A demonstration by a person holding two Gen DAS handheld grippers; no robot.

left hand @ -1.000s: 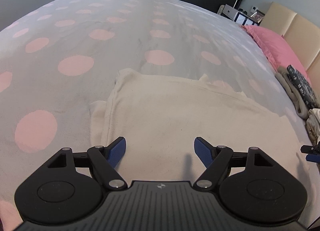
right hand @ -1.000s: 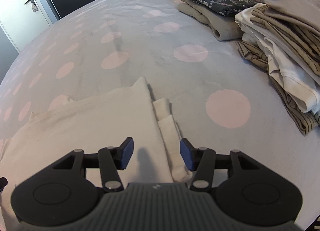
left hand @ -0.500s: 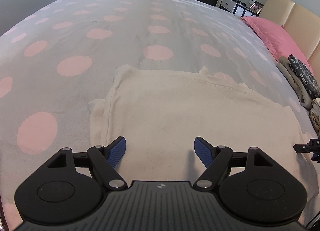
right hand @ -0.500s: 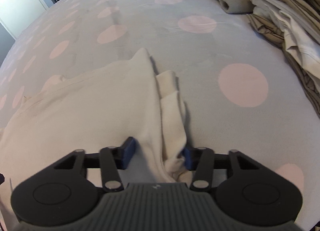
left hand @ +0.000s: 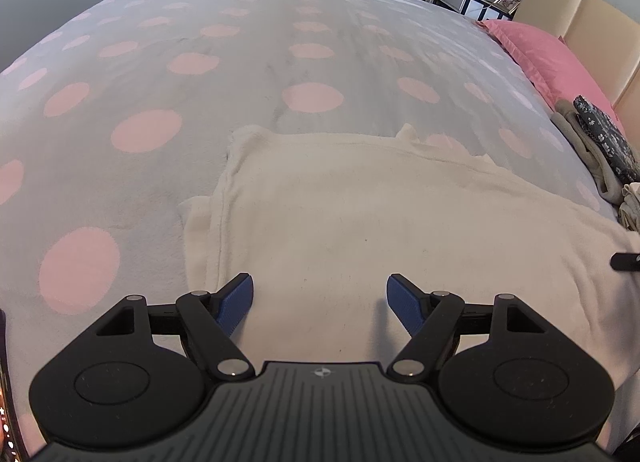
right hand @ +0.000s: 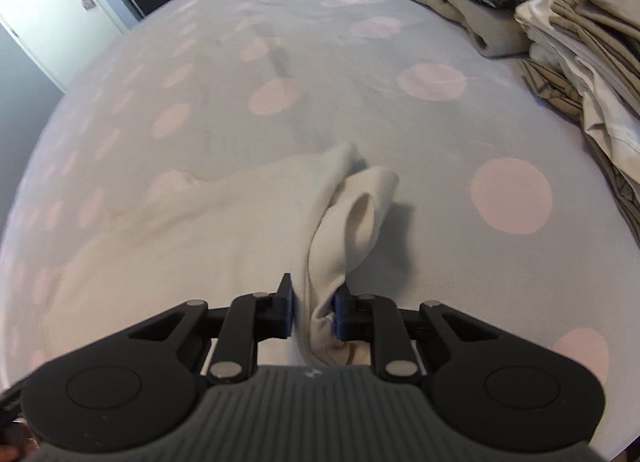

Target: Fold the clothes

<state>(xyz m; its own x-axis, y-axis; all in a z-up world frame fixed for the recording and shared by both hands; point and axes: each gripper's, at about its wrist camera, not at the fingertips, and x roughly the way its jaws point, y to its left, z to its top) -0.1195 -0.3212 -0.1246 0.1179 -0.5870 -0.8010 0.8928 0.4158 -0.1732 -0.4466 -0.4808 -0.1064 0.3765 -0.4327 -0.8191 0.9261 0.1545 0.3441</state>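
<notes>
A cream garment [left hand: 360,221] lies mostly flat on the bed [left hand: 160,73], which has a grey cover with pink dots. The right gripper [right hand: 313,314] has closed on the garment's right edge, and the cloth there is bunched up into a loose loop between the two fingers. The left gripper [left hand: 320,298] is wide open and holds nothing; it hangs just over the near part of the garment. What could go wrong? The right gripper seems to hold only a small pinch of cloth, so a fast pull may let it slip out. It may also hold more than one layer, and then the fold would come out lumpy. If only one side is lifted, the other side may drag and wrinkle. The left edge [left hand: 218,229] has a strip of cloth [left hand: 196,238] sticking out beside it, and the far edge looks a bit bumpy. There is lots of bare bed on the left and far ahead. On the right, a stack of clothes [right hand: 568,41] sits near, so a swing that way could knock it.
</notes>
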